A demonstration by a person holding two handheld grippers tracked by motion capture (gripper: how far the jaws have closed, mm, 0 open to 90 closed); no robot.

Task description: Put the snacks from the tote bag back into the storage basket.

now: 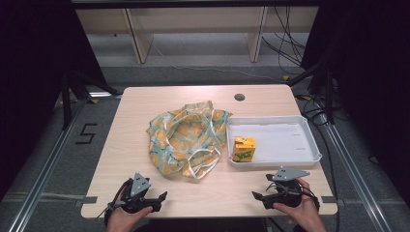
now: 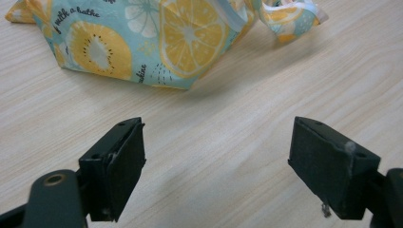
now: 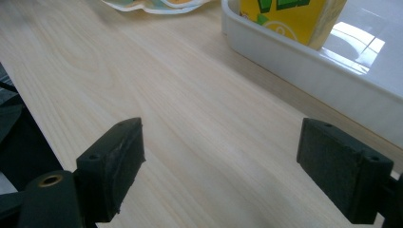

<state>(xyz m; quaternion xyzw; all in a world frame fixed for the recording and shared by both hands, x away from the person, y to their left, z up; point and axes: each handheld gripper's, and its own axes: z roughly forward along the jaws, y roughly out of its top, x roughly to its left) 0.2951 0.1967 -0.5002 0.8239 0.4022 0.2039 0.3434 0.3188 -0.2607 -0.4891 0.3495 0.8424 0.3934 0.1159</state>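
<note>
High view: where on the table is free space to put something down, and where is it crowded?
Bare wood lies left of the fruit-print bag, behind it up to the far edge with the round cable hole, and along the near edge between the left gripper and right gripper. The white tray is bare right of the yellow carton. It is crowded where bag meets tray.

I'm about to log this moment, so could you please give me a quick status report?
Left gripper and right gripper open, empty, at near edge. Bag crumpled mid-table; carton upright in tray. Nothing in the way.
</note>
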